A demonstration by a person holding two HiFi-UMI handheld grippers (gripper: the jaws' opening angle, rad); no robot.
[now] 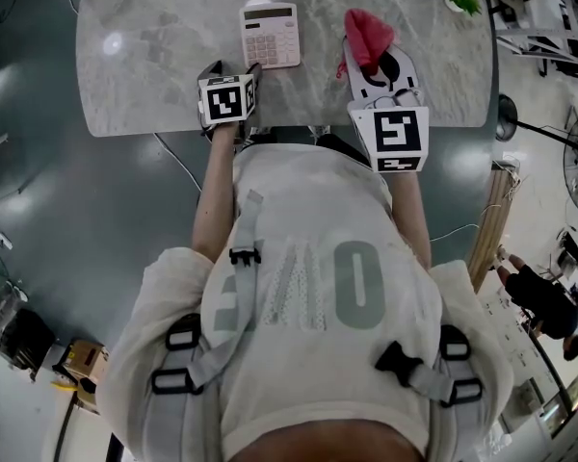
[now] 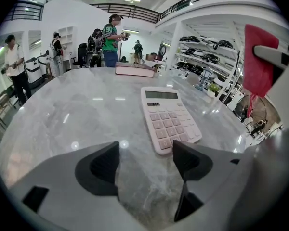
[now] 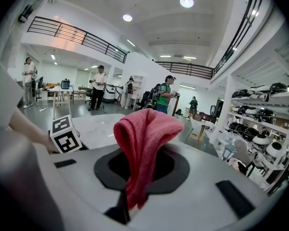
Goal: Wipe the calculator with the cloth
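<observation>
The right gripper [image 3: 133,179] squeezes the red cloth [image 3: 145,134], soft and floppy, by a fold. The left gripper [image 2: 145,160] gapes with nothing in it. The pink calculator [image 2: 168,117] lies flat on the marble table [image 2: 77,114] at its 1 o'clock. It looks light and slidey, so pin its edge.

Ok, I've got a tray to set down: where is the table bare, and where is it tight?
Widest bare marble: the left half of the table, from its edge to the calculator and left claw. A narrower strip lies right of the right claw, which holds the cloth. Crowded: the near middle, around calculator and both claws.
</observation>
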